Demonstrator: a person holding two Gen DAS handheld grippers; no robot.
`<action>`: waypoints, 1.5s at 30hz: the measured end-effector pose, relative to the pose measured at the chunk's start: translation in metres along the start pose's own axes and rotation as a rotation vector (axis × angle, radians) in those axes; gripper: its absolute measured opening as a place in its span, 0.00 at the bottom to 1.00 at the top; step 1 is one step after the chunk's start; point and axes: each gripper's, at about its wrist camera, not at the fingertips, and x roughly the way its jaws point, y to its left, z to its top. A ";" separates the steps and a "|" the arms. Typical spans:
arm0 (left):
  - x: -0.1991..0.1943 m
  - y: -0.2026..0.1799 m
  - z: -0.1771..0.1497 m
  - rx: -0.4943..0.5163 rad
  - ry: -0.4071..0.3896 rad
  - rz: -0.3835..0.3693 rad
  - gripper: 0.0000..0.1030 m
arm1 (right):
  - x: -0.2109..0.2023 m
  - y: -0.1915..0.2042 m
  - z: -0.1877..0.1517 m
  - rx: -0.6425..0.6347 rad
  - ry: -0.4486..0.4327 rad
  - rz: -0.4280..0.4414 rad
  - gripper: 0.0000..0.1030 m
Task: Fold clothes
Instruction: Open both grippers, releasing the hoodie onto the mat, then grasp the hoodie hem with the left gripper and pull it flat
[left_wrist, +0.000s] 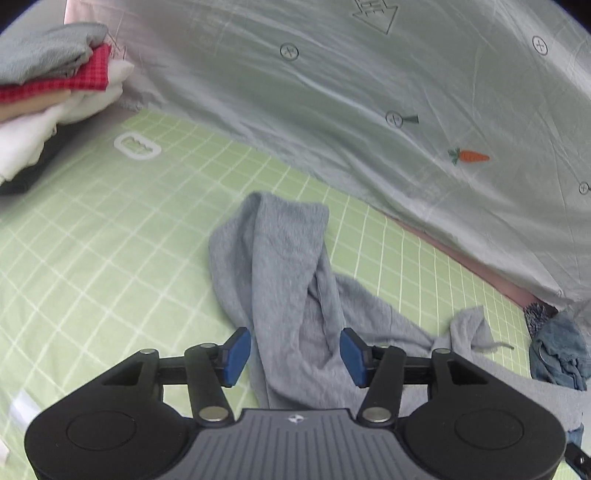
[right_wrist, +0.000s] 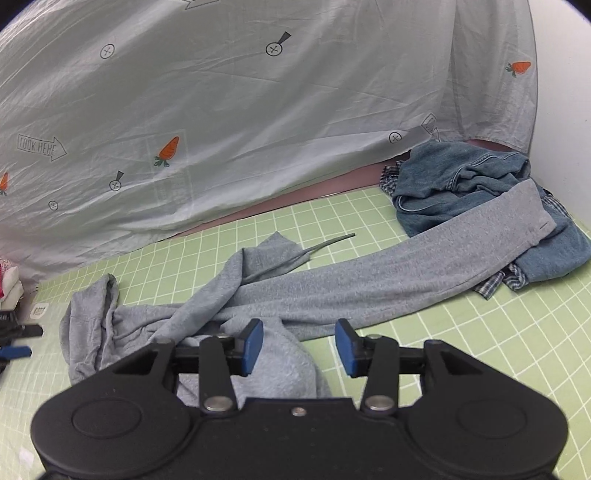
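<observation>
Both grippers, left (left_wrist: 294, 354) and right (right_wrist: 299, 346), have jaws spread, pinching nothing. Flatten the hoodie (right_wrist: 332, 288) before folding, pulling that sleeve (right_wrist: 443, 258) off the denim (right_wrist: 461, 177).

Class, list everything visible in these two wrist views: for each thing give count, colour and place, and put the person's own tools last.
Hoodie: one, grey, crumpled mid-sheet, sleeve reaching onto the denim.
Drawstring: one, grey, beyond the hoodie.
Denim garment: one, blue, far right, on a checked garment.
Folded stack: one, grey, red, tan, white, far left.
Sheet: one, green with white grid, underneath.
Hanging cloth: one, pale grey, carrot prints, behind.
Left gripper: one, black, blue pads, open over hoodie.
Right gripper: likewise, open.
</observation>
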 end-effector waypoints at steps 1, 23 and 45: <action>0.001 -0.002 -0.008 -0.002 0.018 -0.004 0.59 | 0.007 -0.002 0.002 0.001 0.014 -0.001 0.43; 0.081 -0.031 -0.005 0.094 0.113 0.130 0.10 | 0.061 -0.046 -0.014 0.106 0.188 -0.085 0.47; 0.143 0.025 0.158 0.035 -0.092 0.259 0.28 | 0.090 -0.063 -0.004 0.121 0.229 -0.283 0.47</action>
